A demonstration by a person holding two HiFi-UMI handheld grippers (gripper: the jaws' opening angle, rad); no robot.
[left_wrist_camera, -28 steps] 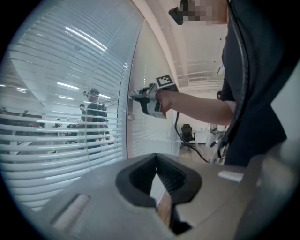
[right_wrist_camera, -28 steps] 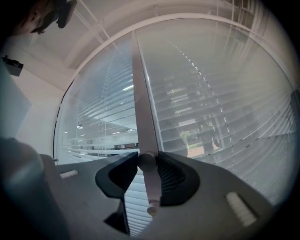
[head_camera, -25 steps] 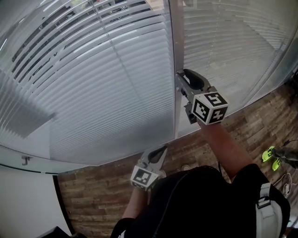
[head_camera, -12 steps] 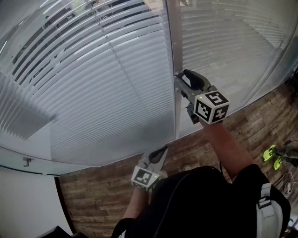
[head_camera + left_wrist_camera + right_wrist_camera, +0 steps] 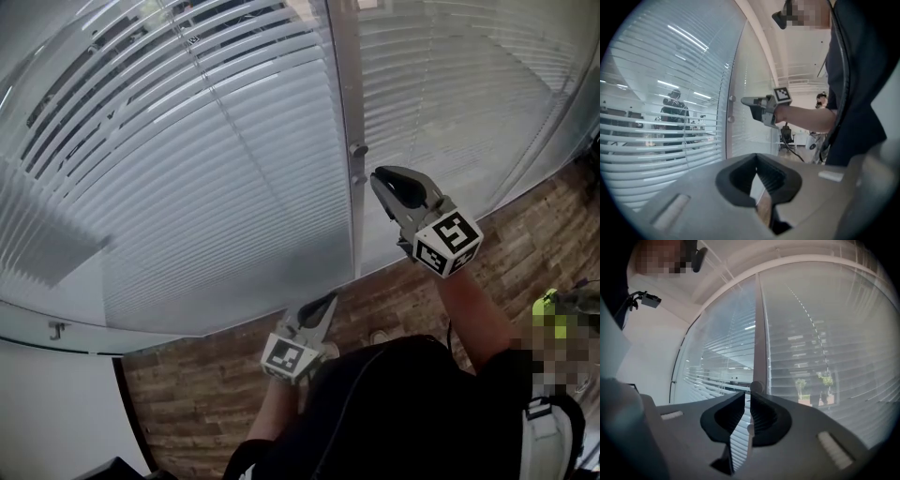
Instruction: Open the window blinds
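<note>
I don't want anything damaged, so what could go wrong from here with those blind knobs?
The right gripper, just short of the small knobs on the frame post, has just been closing its jaws on nothing; they may be too narrow to take a knob. Pushing in could strike the glass.

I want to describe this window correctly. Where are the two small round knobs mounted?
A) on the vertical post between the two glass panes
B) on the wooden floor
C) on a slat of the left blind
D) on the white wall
A: in the head view the round knobs sit one above the other on the vertical post.
</note>
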